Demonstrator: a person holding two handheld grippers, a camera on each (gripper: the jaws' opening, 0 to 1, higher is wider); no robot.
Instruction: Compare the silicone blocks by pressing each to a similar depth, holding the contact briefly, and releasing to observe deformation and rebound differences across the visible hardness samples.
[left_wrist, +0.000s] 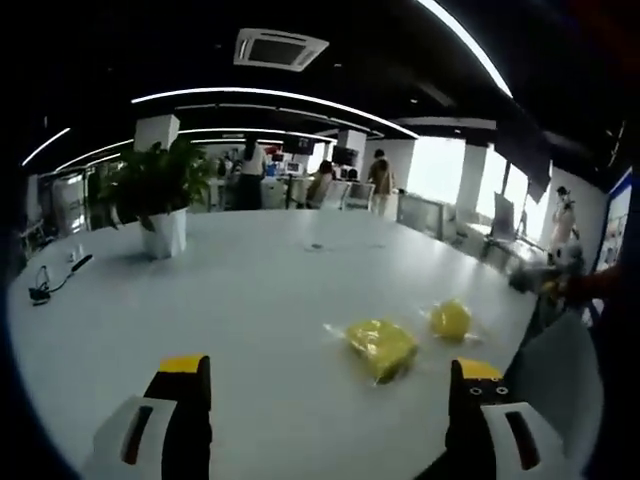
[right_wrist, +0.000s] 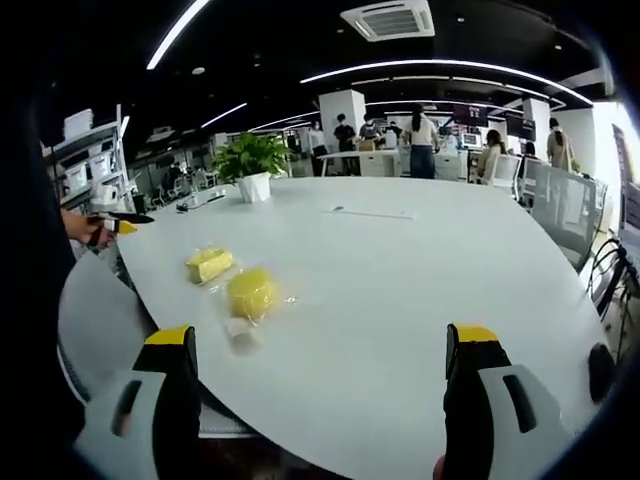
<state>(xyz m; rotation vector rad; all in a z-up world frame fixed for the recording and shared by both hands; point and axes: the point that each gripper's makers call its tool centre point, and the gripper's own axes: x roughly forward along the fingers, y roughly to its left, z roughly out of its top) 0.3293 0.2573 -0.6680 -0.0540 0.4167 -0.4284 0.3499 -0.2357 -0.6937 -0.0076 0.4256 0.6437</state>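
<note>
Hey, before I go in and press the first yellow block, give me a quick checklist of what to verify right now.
1. Left gripper jaws open and holding nothing: ok.
2. Right gripper jaws open and holding nothing: ok.
3. Both samples lying on the table: squarish yellow block and rounder yellow block, apart from each other: ok.
4. Either gripper touching a block yet: not ok, both are well short.
5. Which block is softer: cannot tell.

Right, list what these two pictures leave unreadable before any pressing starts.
- Hardness of the yellow blocks: the nearer block and the rounder block sit in clear wrap; any labels are too small in both views.
- Dark item with a cord at the table edge, left gripper view: too small and dim to identify.
- Flat thin thing mid-table, right gripper view: too small to name.
- Left gripper and right gripper: jaws apart, bases cut off by the bottom edge.
</note>
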